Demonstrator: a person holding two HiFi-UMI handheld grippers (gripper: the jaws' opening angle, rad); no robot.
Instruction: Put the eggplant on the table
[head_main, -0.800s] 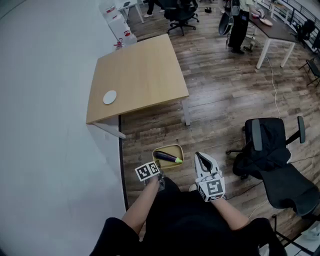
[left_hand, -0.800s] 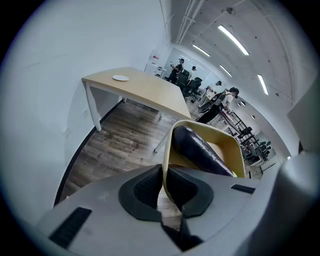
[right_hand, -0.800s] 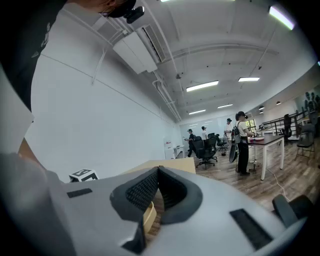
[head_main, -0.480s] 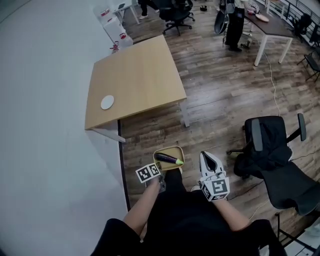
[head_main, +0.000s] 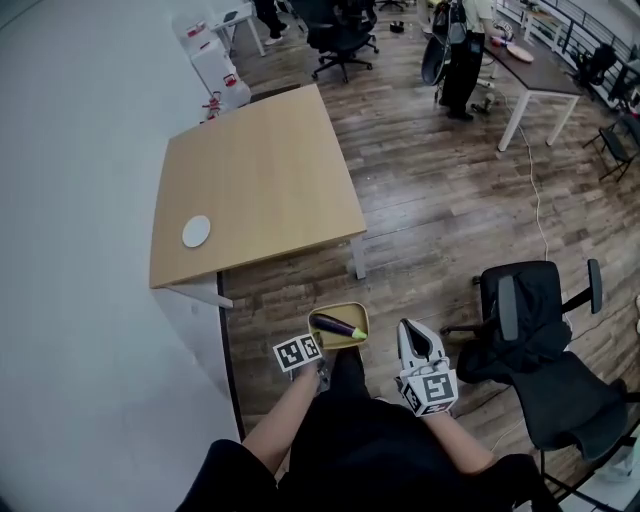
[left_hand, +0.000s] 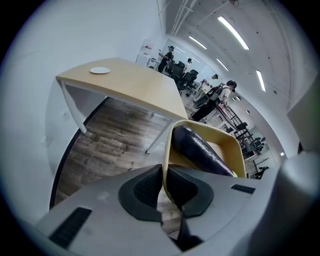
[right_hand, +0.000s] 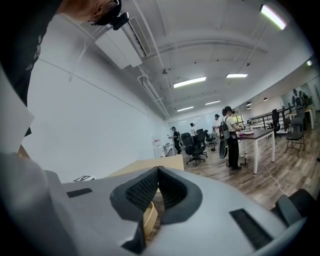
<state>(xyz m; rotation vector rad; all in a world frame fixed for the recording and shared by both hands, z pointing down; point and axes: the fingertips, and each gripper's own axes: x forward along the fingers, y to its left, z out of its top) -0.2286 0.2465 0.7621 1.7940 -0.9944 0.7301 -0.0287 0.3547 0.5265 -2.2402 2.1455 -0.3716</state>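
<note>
Holding a yellow tray (head_main: 352, 311) by its near rim in the left gripper (head_main: 322, 356), jaws clamped on it, with the eggplant (head_main: 336, 326) lying inside. Carrying nothing in the right gripper (head_main: 408, 329), jaws together. Facing the wooden table (head_main: 260, 190) farther off.

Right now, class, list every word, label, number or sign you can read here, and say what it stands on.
No text is readable.
Cube on the left gripper, cube on the right gripper: square black-and-white patterns, no letters.
White boxes by the far wall: red marks, too small to read.
</note>
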